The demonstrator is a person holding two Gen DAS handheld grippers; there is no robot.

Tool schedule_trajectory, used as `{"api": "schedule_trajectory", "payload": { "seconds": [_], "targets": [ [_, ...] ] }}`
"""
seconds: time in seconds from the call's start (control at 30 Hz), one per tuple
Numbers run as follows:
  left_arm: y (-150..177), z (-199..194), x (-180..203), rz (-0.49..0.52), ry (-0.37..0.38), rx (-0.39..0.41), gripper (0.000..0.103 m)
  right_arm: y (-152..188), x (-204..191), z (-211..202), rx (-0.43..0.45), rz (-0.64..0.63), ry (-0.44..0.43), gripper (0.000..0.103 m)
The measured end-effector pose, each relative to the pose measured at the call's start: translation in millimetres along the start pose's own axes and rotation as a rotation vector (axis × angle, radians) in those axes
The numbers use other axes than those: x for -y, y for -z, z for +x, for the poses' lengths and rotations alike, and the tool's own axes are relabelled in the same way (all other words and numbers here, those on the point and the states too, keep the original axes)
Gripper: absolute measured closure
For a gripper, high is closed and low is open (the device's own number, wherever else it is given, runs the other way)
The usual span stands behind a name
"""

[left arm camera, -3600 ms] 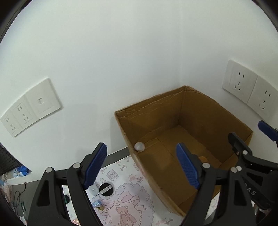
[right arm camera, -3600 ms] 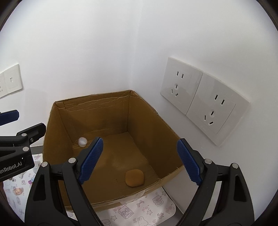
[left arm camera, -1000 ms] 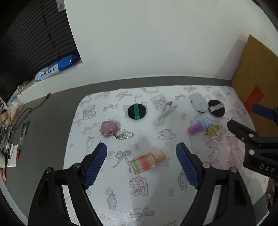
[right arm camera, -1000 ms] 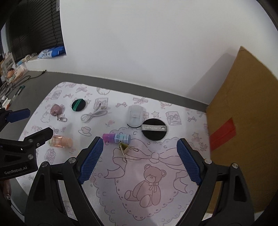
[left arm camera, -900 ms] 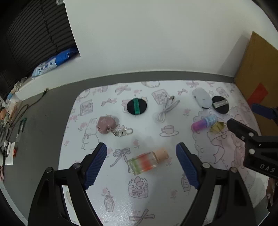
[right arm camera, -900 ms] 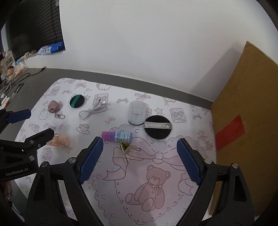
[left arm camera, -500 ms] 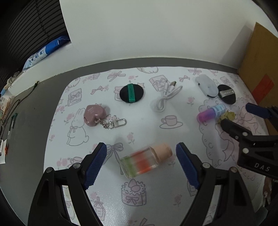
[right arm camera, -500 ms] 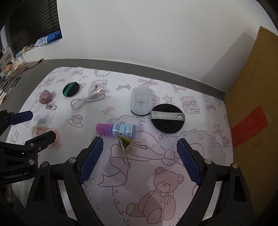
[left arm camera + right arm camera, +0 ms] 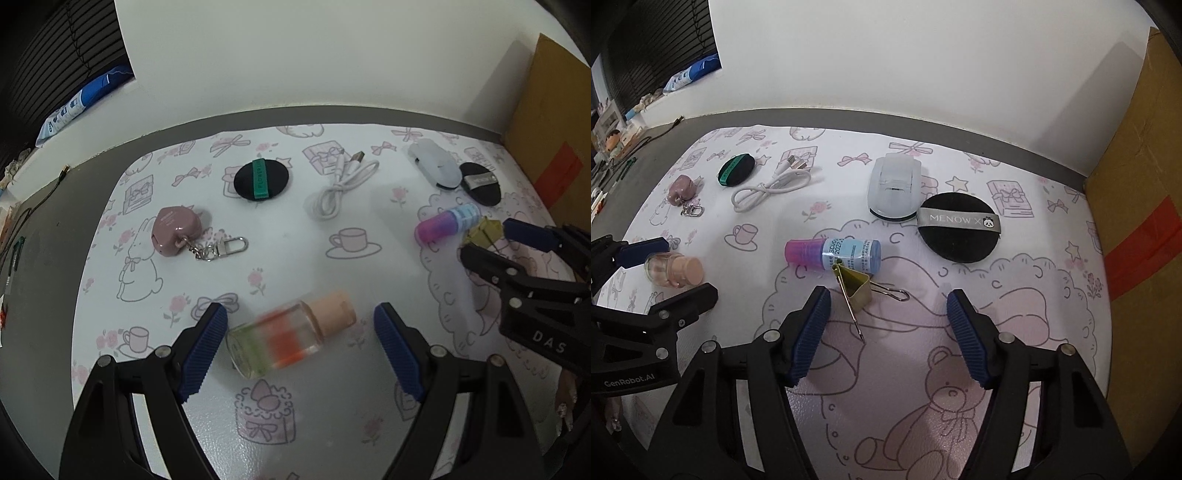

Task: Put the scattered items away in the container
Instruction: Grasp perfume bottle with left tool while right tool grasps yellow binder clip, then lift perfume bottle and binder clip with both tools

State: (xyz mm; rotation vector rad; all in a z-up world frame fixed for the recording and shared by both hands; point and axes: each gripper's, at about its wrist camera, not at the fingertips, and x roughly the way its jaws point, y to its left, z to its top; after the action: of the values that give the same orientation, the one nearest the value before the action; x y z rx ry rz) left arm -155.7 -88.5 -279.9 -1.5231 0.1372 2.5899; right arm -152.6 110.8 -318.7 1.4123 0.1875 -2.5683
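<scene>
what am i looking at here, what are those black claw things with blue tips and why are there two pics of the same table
Those are hand-held tongs: a person holds one in each hand, no robot arm. Each carries a wide-angle camera looking along its two blue-padded fingers, so you get two views of one table.

The left tongs are open around a clear glass bottle with a peach cap, not yet pressing it. The right tongs are closing just short of a gold binder clip, nothing gripped yet.

On the pink cartoon-print mat also lie a pink-and-blue small bottle, a black round puff with a grey band, a white plastic case, a white coiled cable, a black puff with a green band and a pink heart keychain. The brown cardboard box on the right is where things go.
</scene>
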Motion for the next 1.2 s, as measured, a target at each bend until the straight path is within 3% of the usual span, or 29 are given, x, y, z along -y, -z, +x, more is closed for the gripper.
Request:
{"api": "schedule_trajectory", "payload": {
  "seconds": [0.13,0.23,0.27,0.37,0.47,1.2],
  "targets": [
    [0,0,1,0.001,0.004,0.002,0.022,1,0,-1,0.015,-0.002,-0.002,0.038],
    [1,0,3,0.01,0.012,0.001,0.022,1,0,-3,0.03,-0.004,0.001,0.057],
    [1,0,4,0.012,0.013,0.001,0.023,1,-1,-3,0.03,-0.005,0.002,0.059],
    [2,-3,8,0.016,0.031,0.005,0.036,0,-2,-4,0.032,-0.007,0.005,0.073],
    [2,-5,12,0.027,0.035,0.011,0.041,1,-1,-5,0.034,-0.009,0.004,0.073],
    [2,-16,13,0.014,0.052,0.027,0.042,1,0,-5,0.031,0.015,-0.007,0.073]
  ]
}}
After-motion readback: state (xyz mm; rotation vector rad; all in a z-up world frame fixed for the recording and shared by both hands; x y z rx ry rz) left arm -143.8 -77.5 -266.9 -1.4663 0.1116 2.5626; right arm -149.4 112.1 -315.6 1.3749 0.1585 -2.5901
